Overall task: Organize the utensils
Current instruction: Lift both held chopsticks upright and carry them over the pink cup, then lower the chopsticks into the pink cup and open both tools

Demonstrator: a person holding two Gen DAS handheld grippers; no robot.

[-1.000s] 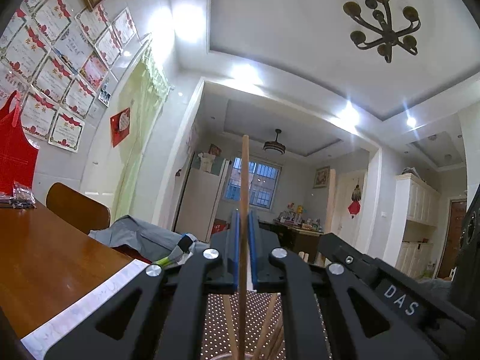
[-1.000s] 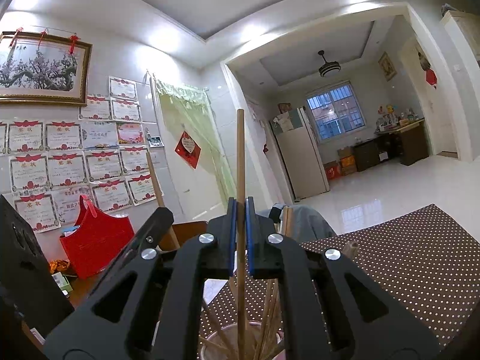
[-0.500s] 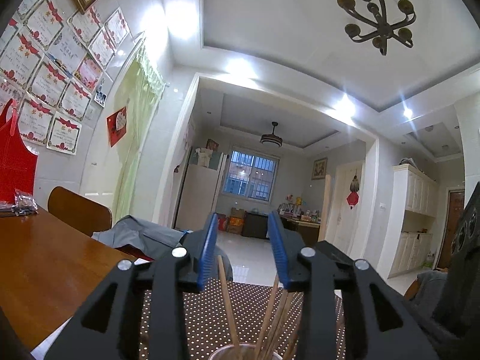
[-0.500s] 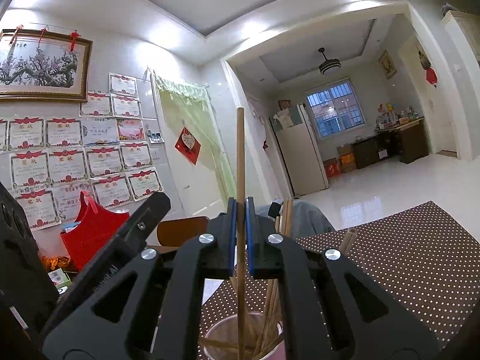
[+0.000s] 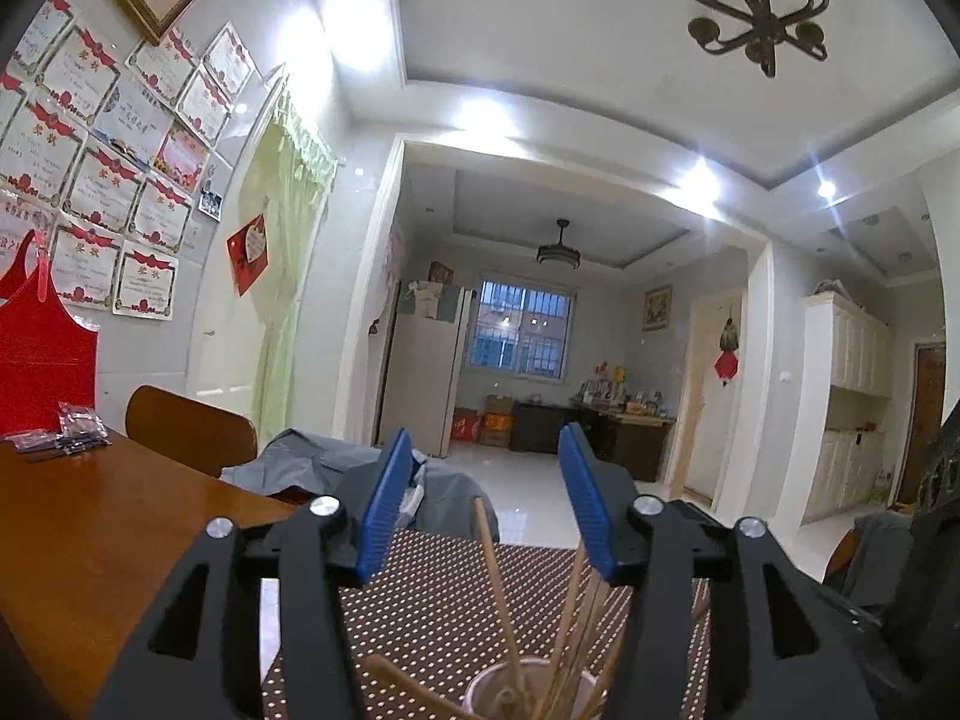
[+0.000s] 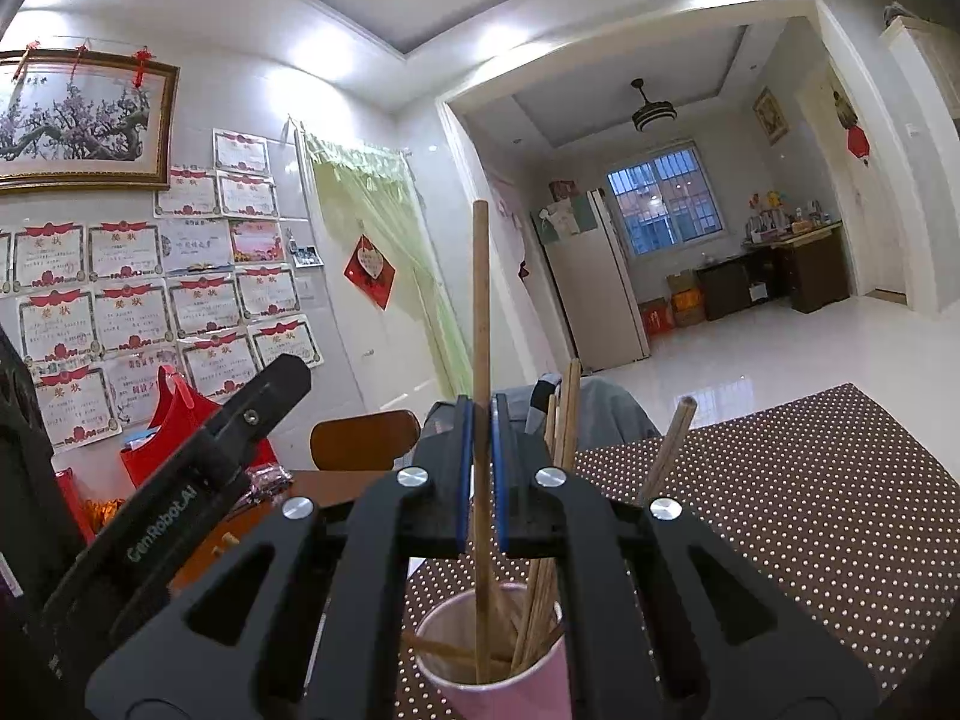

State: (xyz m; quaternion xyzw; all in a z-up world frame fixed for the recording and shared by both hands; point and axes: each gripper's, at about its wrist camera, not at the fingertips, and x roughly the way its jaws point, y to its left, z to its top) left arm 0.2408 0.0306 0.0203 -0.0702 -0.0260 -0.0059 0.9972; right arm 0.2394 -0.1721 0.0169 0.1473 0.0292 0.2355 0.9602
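One chopstick upright, pinched in your R gripper over pink cup, your L gripper fingers spread wide w/ nothing between, above same cup.

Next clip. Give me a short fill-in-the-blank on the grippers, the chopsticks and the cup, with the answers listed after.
1. The right gripper is shut on one ____, which stands upright.
2. The lower end of that held stick reaches into the ____-coloured cup.
3. The jaws of the left gripper stand ____ above the cup.
4. The cup stands on a brown mat patterned with white ____.

Missing words: chopstick; pink; open; dots
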